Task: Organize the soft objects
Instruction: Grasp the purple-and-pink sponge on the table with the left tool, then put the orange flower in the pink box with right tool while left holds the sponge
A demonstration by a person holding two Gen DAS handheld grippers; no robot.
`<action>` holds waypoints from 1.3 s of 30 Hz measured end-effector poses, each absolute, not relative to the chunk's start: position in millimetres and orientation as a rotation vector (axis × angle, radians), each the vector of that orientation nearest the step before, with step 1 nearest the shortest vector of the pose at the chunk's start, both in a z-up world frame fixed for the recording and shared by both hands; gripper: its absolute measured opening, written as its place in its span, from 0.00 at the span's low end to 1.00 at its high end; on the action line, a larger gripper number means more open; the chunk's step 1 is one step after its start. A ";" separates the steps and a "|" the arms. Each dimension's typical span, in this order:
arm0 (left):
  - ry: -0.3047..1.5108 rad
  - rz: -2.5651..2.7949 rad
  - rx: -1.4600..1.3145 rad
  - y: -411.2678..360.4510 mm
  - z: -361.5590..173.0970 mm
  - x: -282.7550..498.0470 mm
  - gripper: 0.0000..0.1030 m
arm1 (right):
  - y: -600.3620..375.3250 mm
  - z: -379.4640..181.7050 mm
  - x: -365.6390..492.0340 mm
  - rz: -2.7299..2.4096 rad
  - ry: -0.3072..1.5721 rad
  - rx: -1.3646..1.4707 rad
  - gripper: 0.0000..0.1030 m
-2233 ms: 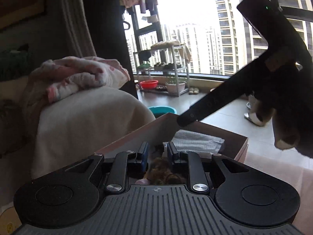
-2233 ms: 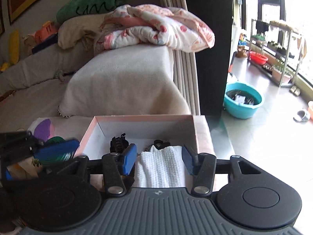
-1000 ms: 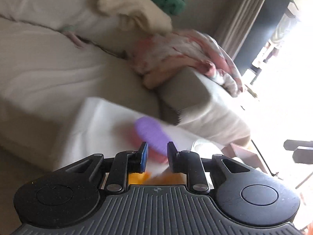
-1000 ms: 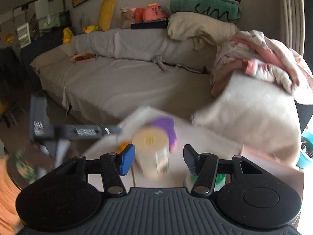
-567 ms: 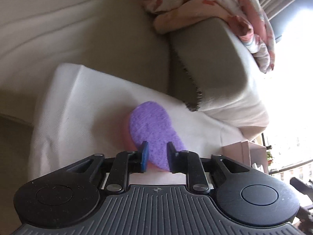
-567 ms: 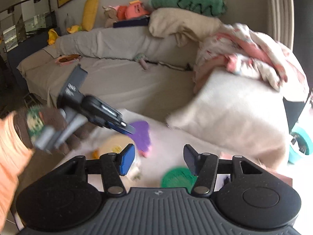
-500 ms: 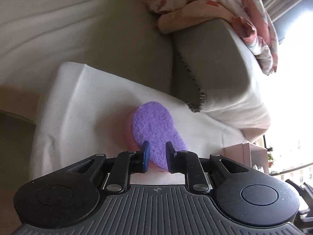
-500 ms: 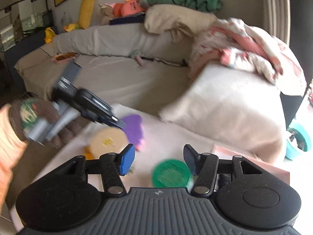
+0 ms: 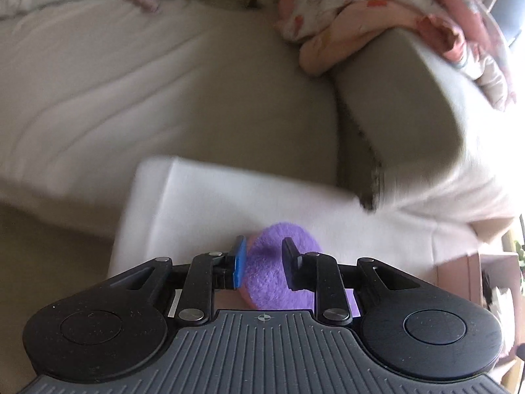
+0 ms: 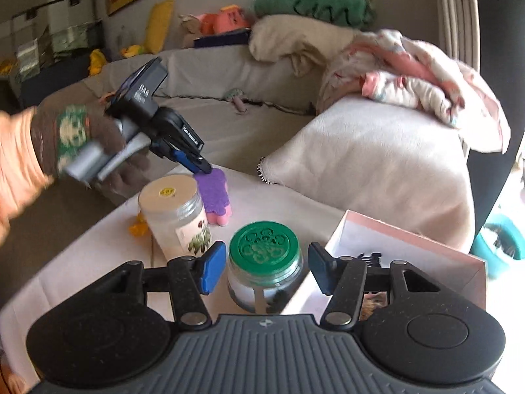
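Left tool point(image 9: 262, 264) points steeply down at the purple sponge point(image 9: 275, 275), its jaws opening, blue pad on one side and black pad on the other, the sponge's edge between them; whether the pads press it cannot be told. From the right wrist view that same left tool point(image 10: 205, 168) shows from outside, held by a gloved hand point(image 10: 82, 141), tips meeting the top of the purple sponge point(image 10: 215, 187). That view also shows a pink layer under the purple, which the left wrist view gives only as a thin rim.

Right tool point(image 10: 267, 267) hangs spread, jaws opening, either side of the green-lidded jar point(image 10: 265, 256), pads apart from its lid. Just left of that jar stands a cream-lidded jar point(image 10: 175, 210) with a flower label; the sponge lies right behind it on the white-covered bench point(image 10: 98, 256). Something yellow point(image 10: 139, 228) peeks out left of the cream-lidded jar.

Right of the green-lidded jar sits the pink box point(image 10: 410, 246), open, with dark hair clips point(image 10: 369, 257) inside. The left wrist view catches only the pink box's corner point(image 9: 472, 272). Beyond the bench, the sofa point(image 9: 164, 82) carries a pink floral blanket point(image 9: 377, 10) on its armrest.
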State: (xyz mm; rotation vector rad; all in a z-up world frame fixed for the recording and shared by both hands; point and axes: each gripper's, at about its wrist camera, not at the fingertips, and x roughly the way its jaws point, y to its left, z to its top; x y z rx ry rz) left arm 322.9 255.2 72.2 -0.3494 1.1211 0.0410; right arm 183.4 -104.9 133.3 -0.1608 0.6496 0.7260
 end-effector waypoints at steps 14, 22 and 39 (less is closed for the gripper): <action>1.032 -0.070 -0.674 284.2 53.6 332.5 0.28 | -125.5 113.9 188.3 0.759 0.705 -0.017 0.58; 0.842 -0.112 -0.401 284.1 78.6 292.8 0.28 | -88.3 144.7 228.8 0.760 0.833 0.103 0.58; 0.689 -0.015 -0.484 390.3 29.0 131.2 0.28 | 190.7 113.2 154.9 0.895 0.620 -0.907 0.54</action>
